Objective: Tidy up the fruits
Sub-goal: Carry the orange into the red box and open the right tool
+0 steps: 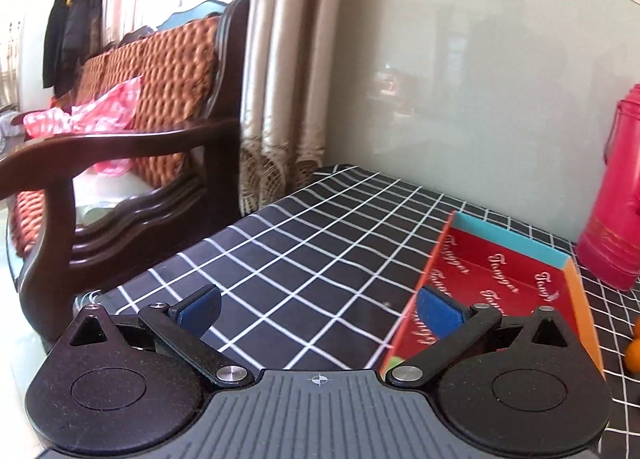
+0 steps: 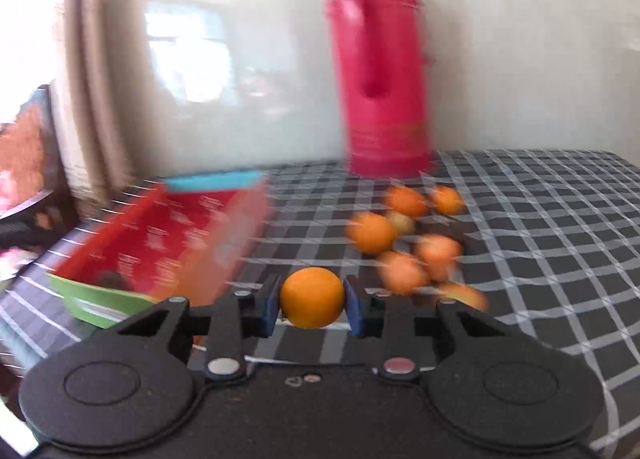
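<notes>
At the lower centre of the right wrist view, the right gripper [image 2: 311,305] pinches an orange [image 2: 311,297] across its middle. It looks light, round, firm and prone to roll. The left gripper [image 1: 318,313] is spread wide and empty beside the red tray [image 1: 576,291].

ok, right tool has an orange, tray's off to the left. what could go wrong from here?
1. The right tool pinches the round orange only at its two sides; the view is motion-blurred, so a fast swing could let it slip.
2. The red tray has raised walls; a low carry may clip its rim.
3. The loose oranges lie close together beside the pink flask and may roll if nudged.
</notes>
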Available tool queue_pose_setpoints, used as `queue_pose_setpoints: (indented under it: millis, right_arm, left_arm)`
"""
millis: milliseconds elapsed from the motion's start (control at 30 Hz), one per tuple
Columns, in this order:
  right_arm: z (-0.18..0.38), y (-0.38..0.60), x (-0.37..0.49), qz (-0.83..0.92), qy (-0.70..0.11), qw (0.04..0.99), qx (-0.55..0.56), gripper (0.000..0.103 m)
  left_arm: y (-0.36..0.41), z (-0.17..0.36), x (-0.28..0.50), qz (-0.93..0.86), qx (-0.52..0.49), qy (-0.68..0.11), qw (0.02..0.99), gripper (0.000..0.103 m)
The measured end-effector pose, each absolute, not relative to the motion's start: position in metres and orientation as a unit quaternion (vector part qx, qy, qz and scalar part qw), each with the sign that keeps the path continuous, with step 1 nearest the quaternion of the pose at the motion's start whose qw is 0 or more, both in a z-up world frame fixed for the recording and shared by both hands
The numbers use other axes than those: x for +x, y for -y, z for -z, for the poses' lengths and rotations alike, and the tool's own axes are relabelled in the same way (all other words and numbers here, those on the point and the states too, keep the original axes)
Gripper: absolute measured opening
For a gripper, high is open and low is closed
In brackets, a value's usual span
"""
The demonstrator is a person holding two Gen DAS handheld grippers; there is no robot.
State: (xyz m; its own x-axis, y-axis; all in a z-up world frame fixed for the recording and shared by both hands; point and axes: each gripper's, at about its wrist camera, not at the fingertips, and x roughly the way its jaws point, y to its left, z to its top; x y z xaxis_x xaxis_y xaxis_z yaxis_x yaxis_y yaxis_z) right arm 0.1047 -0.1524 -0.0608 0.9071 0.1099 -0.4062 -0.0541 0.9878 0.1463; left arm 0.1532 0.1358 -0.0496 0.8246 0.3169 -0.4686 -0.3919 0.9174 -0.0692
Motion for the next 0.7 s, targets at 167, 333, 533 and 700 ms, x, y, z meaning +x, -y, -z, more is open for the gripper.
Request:
queue_pose_setpoints:
  millis: [167, 333, 533, 700]
  right_arm:
    - [0.045, 0.108, 0.129, -0.116, -0.195, 0.973, 0.041, 0.026]
    - [0.058, 0.076, 0.148, -0.148, -0.215, 0.965, 0.011, 0.026]
    - [0.064, 0.067, 0.151, -0.152, -0.218, 0.964, 0.001, 0.032]
    - [0.055, 0.083, 0.142, -0.144, -0.197, 0.969, 0.027, 0.054]
  left_arm:
    - [-0.147, 0.052, 0.150, -0.194, -0.083, -0.233, 0.949, 0.103]
    - [-0.156, 0.054, 0.147, -0.204, -0.085, -0.236, 0.946, 0.103]
    - [-0.160, 0.055, 0.147, -0.206, -0.078, -0.237, 0.946, 0.103]
    - [-0.160, 0.056, 0.148, -0.204, -0.084, -0.242, 0.945, 0.103]
